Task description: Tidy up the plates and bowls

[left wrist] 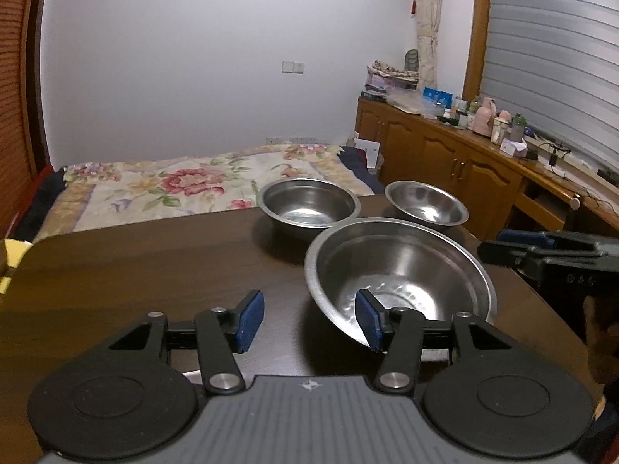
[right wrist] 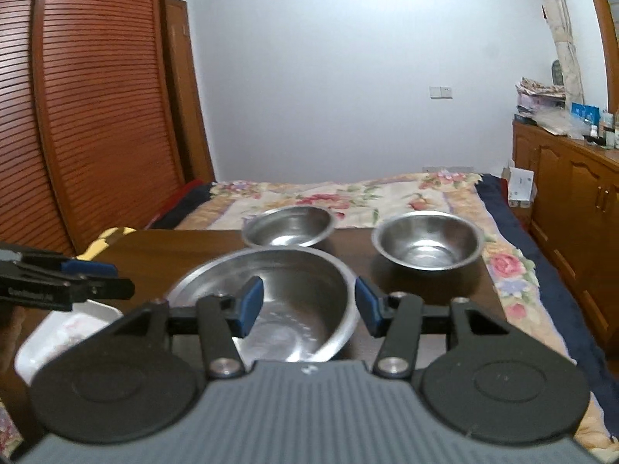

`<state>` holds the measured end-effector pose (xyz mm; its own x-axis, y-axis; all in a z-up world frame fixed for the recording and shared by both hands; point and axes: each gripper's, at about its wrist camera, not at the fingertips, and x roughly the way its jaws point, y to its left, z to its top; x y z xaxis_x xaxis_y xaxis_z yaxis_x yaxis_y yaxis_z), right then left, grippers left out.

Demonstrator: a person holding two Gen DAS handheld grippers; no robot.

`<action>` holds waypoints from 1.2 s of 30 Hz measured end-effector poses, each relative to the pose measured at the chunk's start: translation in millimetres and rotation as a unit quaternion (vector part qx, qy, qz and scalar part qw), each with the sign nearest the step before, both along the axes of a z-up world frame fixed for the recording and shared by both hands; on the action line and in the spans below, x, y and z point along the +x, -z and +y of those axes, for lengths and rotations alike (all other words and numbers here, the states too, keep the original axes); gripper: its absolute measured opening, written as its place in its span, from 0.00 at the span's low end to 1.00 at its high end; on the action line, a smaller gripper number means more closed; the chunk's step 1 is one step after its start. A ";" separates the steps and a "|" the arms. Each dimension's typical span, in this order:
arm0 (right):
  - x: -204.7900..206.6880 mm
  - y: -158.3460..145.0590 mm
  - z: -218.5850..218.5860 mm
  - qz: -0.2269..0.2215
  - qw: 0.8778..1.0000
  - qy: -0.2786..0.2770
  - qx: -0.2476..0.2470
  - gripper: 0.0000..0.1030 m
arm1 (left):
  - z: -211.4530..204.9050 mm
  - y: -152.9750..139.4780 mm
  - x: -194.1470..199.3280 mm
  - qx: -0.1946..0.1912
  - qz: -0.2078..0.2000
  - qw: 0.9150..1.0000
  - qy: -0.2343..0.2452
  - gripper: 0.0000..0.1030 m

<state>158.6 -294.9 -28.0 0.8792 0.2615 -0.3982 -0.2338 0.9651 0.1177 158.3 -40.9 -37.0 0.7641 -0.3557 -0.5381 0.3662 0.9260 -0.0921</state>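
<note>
Three steel bowls stand on a dark wooden table (left wrist: pixel 135 266). The large bowl (left wrist: pixel 398 270) is nearest, the medium bowl (left wrist: pixel 309 205) is behind it to the left, and the small bowl (left wrist: pixel 425 203) is at the back right. My left gripper (left wrist: pixel 309 323) is open, its right pad over the large bowl's near rim. In the right wrist view my right gripper (right wrist: pixel 309 307) is open, straddling the right rim of the large bowl (right wrist: pixel 271 294). The medium bowl (right wrist: pixel 288 226) and the small bowl (right wrist: pixel 427 239) stand behind it.
A white rectangular dish (right wrist: pixel 65 332) lies at the table's left front. A bed with a floral quilt (left wrist: pixel 174 185) is behind the table. A wooden sideboard (left wrist: pixel 464 154) with bottles is on the right. A slatted wardrobe (right wrist: pixel 96 96) is on the left.
</note>
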 end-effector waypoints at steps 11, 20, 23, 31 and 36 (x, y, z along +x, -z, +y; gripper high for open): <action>25.5 21.1 -10.8 0.027 0.999 -0.034 0.031 0.52 | -19.2 11.8 16.6 -0.017 0.032 0.999 -0.026 0.47; 33.4 24.2 -11.1 0.043 0.997 -0.056 0.037 0.52 | -27.0 17.9 26.3 -0.015 0.050 0.998 -0.031 0.39; 36.8 27.0 -11.2 0.053 0.996 -0.057 0.040 0.45 | -28.5 21.7 28.8 -0.018 0.056 0.998 -0.029 0.29; 25.9 25.3 -11.0 0.071 0.995 -0.052 0.053 0.26 | -25.0 17.5 20.0 -0.028 0.061 0.997 -0.024 0.21; 10.0 15.8 -9.9 0.061 0.996 -0.043 0.048 0.26 | -24.0 6.9 1.7 -0.031 0.045 0.998 -0.008 0.21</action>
<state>168.5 -304.8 -43.8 0.7986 0.3760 -0.4699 -0.2940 0.9251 0.2405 160.0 -64.9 -43.9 0.7201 -0.3781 -0.5818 0.3387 0.9233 -0.1808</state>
